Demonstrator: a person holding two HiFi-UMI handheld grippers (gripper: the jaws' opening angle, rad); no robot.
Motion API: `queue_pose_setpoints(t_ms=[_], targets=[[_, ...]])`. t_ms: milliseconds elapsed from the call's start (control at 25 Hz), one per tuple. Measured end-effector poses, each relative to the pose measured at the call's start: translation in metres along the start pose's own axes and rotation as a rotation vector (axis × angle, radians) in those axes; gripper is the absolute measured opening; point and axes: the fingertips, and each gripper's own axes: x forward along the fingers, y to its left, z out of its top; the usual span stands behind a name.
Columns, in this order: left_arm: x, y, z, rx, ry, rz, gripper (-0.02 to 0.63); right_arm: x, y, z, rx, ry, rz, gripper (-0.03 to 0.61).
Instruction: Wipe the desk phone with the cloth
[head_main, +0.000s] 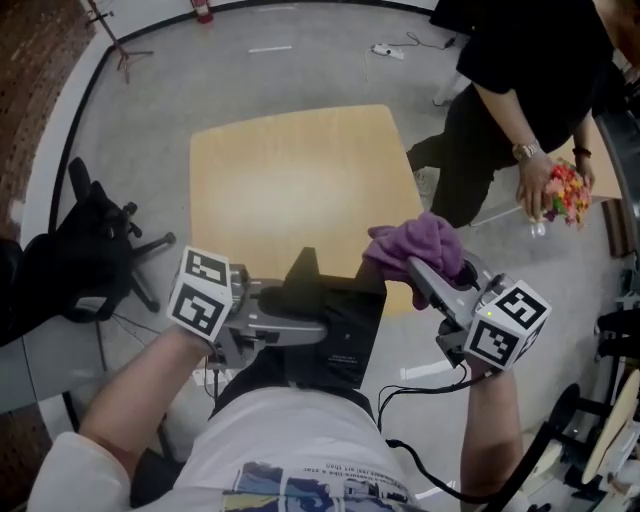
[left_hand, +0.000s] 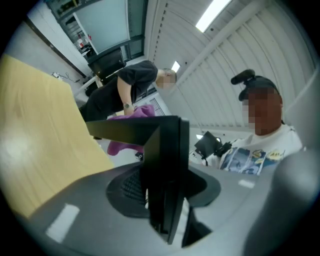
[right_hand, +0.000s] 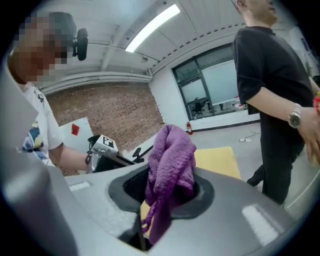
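Low in the frame, the left claw (head_main: 310, 328) is clamped on the black phone (head_main: 345, 335), holding it in the air below the bare surface's (head_main: 300, 170) near edge. At lower right, the right claw (head_main: 412, 266) grips the purple cloth (head_main: 420, 245), which hangs just beside the phone's upper right corner. A bystander (head_main: 520, 90) stands upper right and a chair (head_main: 90, 250) left, both clear.

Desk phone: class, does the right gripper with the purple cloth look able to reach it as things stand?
Probably yes: the left gripper holds the desk phone close beside the cloth in the right gripper, nothing visible between them.
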Motion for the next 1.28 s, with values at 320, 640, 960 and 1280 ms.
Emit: queue_pose_setpoints(t_ms=[320,640,960,1280], targets=[[-0.008,0.001,0.001,-0.007,-0.016,0.017,0.178,-0.005,-0.025,0.008,-0.007,-0.005,-0.082,0.101],[-0.02,0.016,0.01,-0.017,-0.046,0.051,0.178,0.014,0.038,-0.006,-0.004,0.015,0.101,0.101],[-0.03,0.031,0.022,-0.029,-0.087,0.092,0.178,0.012,0.068,-0.037,0.029,0.047,0.134,0.101],[-0.038,0.049,0.029,-0.041,-0.098,0.129,0.178,0.008,0.078,-0.063,-0.002,0.103,0.1,0.101]])
